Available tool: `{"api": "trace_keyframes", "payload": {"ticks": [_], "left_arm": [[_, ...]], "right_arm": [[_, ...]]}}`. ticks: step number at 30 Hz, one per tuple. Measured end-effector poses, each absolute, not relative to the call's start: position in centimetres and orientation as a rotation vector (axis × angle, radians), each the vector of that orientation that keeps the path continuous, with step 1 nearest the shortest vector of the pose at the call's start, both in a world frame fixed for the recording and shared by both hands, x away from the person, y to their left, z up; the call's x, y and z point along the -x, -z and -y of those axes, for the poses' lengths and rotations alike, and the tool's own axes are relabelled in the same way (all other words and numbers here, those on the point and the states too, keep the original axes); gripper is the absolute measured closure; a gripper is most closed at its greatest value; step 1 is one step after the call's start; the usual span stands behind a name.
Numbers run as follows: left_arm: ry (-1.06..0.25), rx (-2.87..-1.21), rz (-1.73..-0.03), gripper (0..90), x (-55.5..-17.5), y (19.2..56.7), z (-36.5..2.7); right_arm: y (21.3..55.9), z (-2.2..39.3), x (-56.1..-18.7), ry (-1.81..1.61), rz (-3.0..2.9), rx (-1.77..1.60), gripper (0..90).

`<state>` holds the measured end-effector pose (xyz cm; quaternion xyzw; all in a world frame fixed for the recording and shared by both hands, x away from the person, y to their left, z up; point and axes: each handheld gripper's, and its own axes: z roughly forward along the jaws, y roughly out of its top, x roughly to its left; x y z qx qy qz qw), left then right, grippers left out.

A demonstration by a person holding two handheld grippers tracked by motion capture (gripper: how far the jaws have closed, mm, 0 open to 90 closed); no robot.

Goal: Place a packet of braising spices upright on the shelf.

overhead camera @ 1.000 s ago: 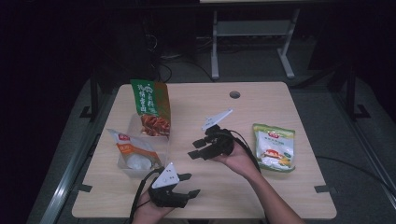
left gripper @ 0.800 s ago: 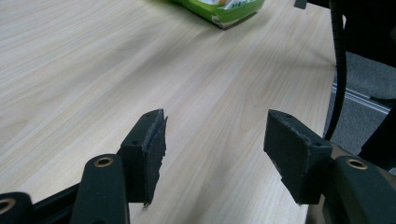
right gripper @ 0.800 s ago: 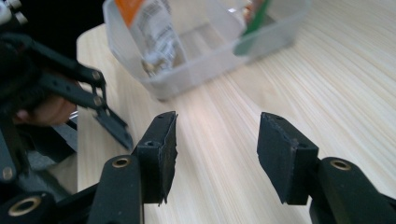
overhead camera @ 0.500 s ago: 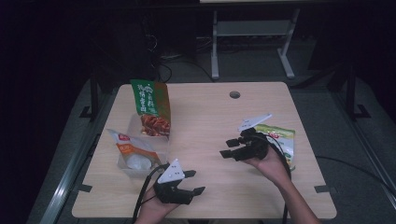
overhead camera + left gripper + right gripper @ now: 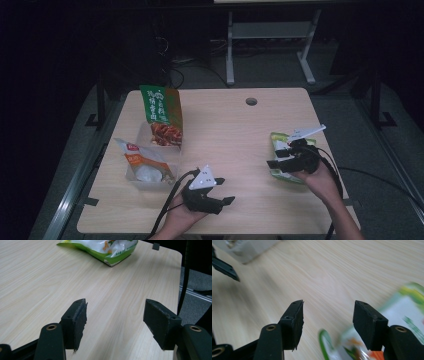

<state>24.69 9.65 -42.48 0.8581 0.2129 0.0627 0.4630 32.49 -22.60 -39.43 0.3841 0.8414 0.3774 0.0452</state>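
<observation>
right gripper (image 5: 274, 164) over green snack bag (image 5: 287, 160), jaws just widening, empty, to straddle it | left gripper (image 5: 226, 201) jaws opening too, empty, waiting above table (image 5: 230, 135)

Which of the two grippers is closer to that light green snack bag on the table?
Right. The right gripper hovers directly over the light green snack bag, jaws open. The left gripper sits well aside, near the table's front edge.
</observation>
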Motion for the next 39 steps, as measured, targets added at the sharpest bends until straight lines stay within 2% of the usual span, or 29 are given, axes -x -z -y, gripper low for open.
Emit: {"api": "trace_keyframes", "payload": {"ticks": [18,26,35,37,39], "left_arm": [[-0.127,-2.130,-0.494,34.7,-25.7,42.9,-7.0],[-0.126,-2.132,-0.493,34.7,-26.0,43.0,-6.4],[-0.121,-2.147,-0.491,34.7,-26.0,43.2,-6.1],[-0.118,-2.146,-0.494,34.7,-26.0,43.2,-6.0],[-0.115,-2.143,-0.494,34.7,-26.0,43.3,-6.0]], "right_arm": [[41.2,31.0,-32.9,-0.910,-2.384,-1.437,39.3],[42.7,33.0,-34.2,-0.918,-2.352,-1.548,37.3],[44.5,33.5,-35.2,-0.924,-2.331,-1.694,36.1],[45.2,34.3,-35.4,-1.004,-2.309,-1.778,41.6],[45.6,34.5,-35.4,-1.068,-2.298,-1.827,52.6]]}}
